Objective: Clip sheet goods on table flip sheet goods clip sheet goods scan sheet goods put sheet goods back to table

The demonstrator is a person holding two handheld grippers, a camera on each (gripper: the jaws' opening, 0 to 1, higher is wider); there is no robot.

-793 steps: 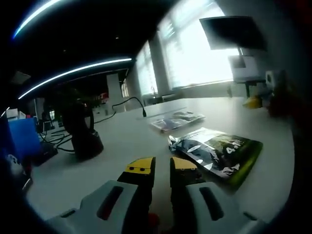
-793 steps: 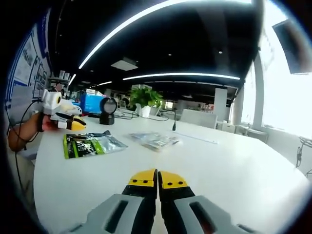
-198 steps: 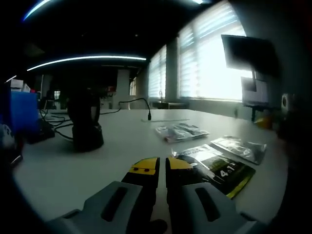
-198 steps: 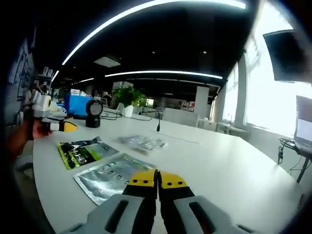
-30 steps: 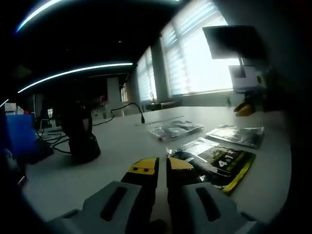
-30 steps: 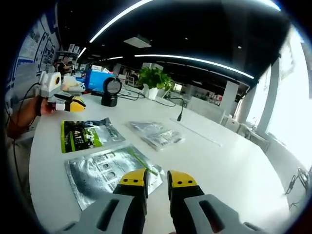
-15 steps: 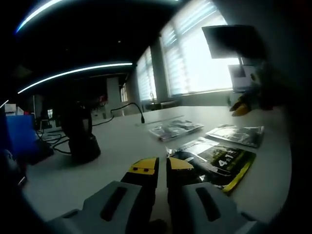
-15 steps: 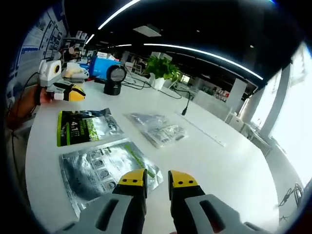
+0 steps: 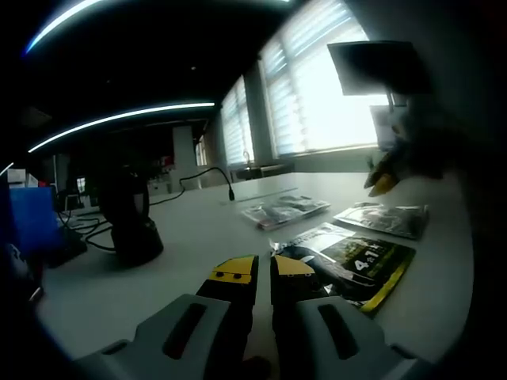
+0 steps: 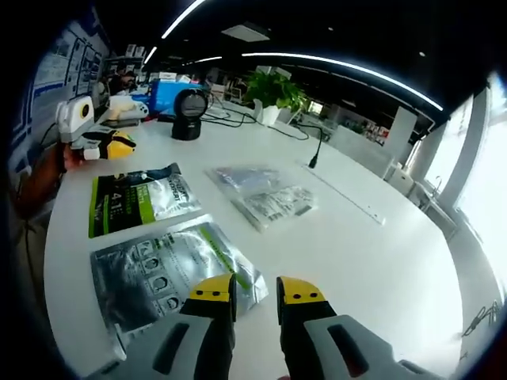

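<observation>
1. The right gripper (image 10: pixel 256 294) hangs low over the near edge of the white tabletop (image 10: pixel 372 245), jaws parted by a narrow gap and holding nothing. It looks aimed at the silver pouch (image 10: pixel 162 273), so the step in hand is most likely the first clip of that sheet.

2. The silver pouch lies flat at the near edge of the tabletop, its right-hand edge, as the right gripper view shows it, directly ahead of the yellow tips. Just beyond it lies the green pouch (image 10: pixel 135 199); a clear packet (image 10: pixel 261 198) sits nearer the middle, well apart from the gripper.

3. To clip well, I would widen the jaws a little, drop one tip to the table surface and slide it under the pouch's edge rather than pressing down on top, since a flat foil sheet gives little lip to catch.

4. Bite at an edge or corner, shallow, so the flip can pivot freely and any printed code stays unobstructed for the scanner (image 10: pixel 187 114) near the far-left edge.

5. The left gripper (image 9: pixel 262 269) has its jaws nearly together, empty, at the green pouch's (image 9: pixel 356 265) near corner. Whether the tips touch it, I cannot tell. It could pin the silver sheet's neighbour from sliding.

6. The risk is the pouch skating across the smooth top; approach slowly.
</observation>
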